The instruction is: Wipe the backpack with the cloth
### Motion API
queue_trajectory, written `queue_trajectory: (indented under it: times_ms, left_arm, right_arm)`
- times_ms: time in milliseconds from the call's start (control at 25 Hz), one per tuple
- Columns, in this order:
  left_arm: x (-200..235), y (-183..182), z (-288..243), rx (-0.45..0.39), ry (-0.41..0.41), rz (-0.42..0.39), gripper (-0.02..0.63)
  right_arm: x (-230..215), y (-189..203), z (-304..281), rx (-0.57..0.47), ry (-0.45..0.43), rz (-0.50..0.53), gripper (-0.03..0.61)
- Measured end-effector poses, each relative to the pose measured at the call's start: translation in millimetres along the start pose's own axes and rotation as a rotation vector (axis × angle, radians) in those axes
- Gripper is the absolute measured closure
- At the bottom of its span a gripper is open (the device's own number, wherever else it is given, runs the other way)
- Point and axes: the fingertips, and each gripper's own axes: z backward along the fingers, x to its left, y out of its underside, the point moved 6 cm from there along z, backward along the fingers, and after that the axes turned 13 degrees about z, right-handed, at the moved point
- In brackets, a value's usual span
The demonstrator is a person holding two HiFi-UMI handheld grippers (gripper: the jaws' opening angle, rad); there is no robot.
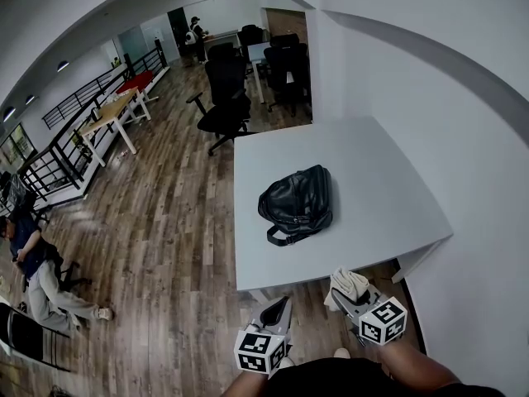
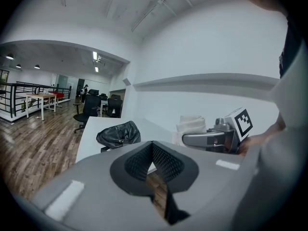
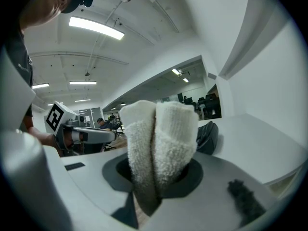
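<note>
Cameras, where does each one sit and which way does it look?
Head view: on the person's head, looking steeply down at the table and backpack; the left gripper and right gripper show at the bottom.
Left gripper view: on the left gripper, looking along its shut, empty jaws toward the table; the right hand shows at right.
Right gripper view: on the right gripper, looking along jaws shut on the cloth; the left hand shows at left.
Shared: both gripper views see the backpack and the other gripper.
</note>
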Motion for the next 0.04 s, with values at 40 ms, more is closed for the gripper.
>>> queue_trajectory:
  times_ms: [40]
  left_arm:
    - [-0.2, -0.1, -1.2, 0.0, 0.001, -0.002, 0.607]
  right_arm:
    - [-0.9, 0.7, -0.1, 0.001, 0.0, 0.002, 0.482]
